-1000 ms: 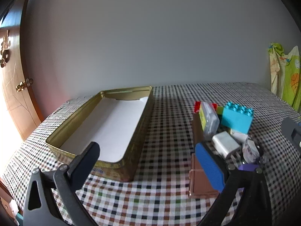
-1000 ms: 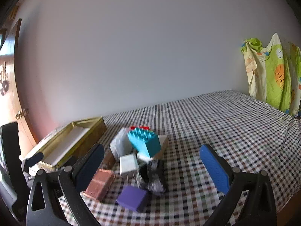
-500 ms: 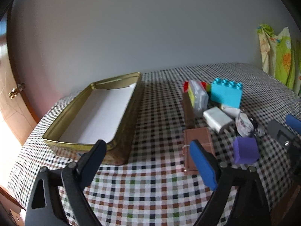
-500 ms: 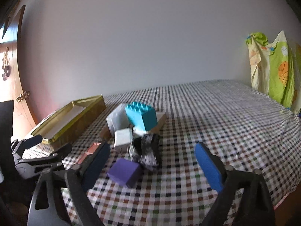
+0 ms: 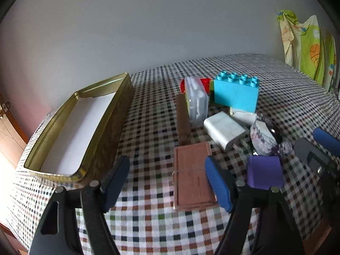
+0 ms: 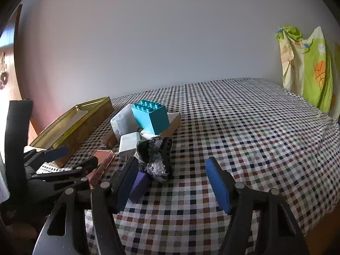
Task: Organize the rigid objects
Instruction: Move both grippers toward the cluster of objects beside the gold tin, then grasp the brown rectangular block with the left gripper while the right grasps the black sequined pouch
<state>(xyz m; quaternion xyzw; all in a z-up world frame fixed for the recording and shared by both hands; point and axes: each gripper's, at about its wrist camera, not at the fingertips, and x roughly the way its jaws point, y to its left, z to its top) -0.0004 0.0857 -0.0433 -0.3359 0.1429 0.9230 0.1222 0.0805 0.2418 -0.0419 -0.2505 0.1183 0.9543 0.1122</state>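
Both grippers are closing on nothing: left gripper (image 5: 167,182) near the brown flat box (image 5: 192,175), right gripper (image 6: 170,182) lower centre. Gold tin (image 5: 76,127), at left, lies empty; every piled object, turquoise brick (image 5: 235,92) included, awaits sorting.

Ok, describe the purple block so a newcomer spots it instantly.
Start at the gold tin on the checked tablecloth, then look right to the pile of small objects. The purple block lies at the pile's near edge: a plain cube, the only purple piece.
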